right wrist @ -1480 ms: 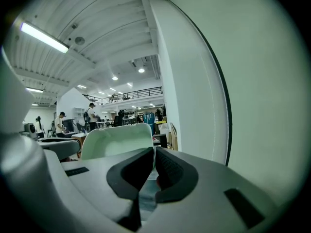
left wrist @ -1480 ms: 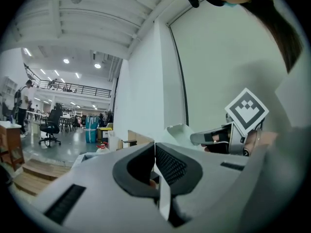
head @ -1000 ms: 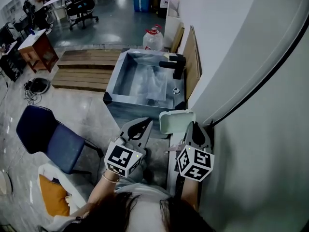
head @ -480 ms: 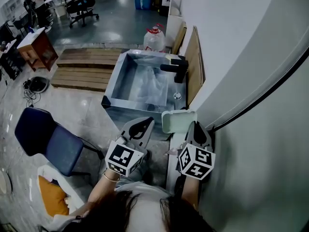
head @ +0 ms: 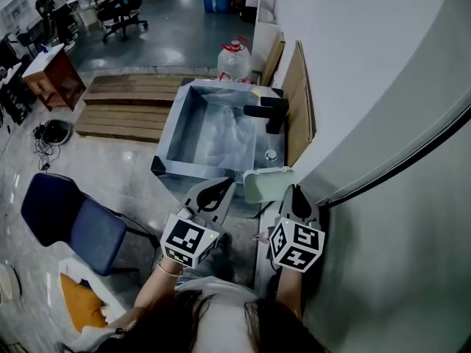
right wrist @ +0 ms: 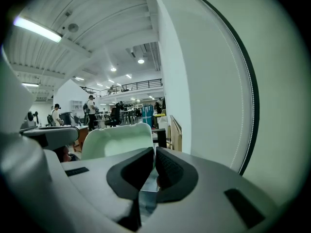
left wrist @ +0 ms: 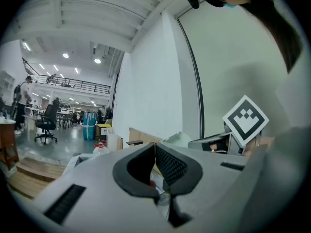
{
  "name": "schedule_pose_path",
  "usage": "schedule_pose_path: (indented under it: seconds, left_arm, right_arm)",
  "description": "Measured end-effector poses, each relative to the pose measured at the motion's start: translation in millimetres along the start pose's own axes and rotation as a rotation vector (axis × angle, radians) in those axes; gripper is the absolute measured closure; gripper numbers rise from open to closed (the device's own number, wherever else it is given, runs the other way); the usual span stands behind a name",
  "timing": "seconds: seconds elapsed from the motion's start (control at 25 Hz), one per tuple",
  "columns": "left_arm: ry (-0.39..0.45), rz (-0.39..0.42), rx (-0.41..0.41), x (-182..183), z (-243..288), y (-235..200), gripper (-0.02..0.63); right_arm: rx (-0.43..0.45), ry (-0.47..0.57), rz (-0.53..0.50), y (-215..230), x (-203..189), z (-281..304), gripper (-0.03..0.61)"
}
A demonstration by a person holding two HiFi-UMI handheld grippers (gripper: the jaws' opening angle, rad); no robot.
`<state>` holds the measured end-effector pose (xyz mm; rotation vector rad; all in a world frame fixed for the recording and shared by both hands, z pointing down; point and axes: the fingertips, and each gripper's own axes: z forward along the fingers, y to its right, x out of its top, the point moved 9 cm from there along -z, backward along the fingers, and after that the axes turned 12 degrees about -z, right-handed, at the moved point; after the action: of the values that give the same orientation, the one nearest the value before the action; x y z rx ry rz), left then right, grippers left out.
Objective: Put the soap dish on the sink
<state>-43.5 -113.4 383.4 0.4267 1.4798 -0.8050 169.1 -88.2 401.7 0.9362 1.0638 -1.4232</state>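
My right gripper is shut on the near edge of a pale green soap dish, which it holds up just short of the sink's near right corner. The steel sink has a black faucet at its right rim. In the right gripper view the soap dish rises tilted in front of my right gripper. My left gripper is shut on nothing, beside the dish on its left. In the left gripper view my left gripper has its jaws together, and the soap dish shows beyond them.
A white wall runs close along the right. A wooden board leans behind the faucet. Crumpled clear plastic lies in the basin. A water bottle stands beyond the sink, wooden pallets to its left, a blue chair lower left.
Both grippers stay shut and keep their places, the dish still in the right one. The view has drifted slightly, so the sink sits a little lower in the picture.
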Motion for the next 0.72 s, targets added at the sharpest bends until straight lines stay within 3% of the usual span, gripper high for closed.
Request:
schedule_pose_path:
  seconds: [0.72]
  left_arm:
    - [-0.018,-0.013,-0.032,3,61,-38,0.604]
  right_arm:
    - [0.004,-0.082,-0.113,-1,-8,79,0.541]
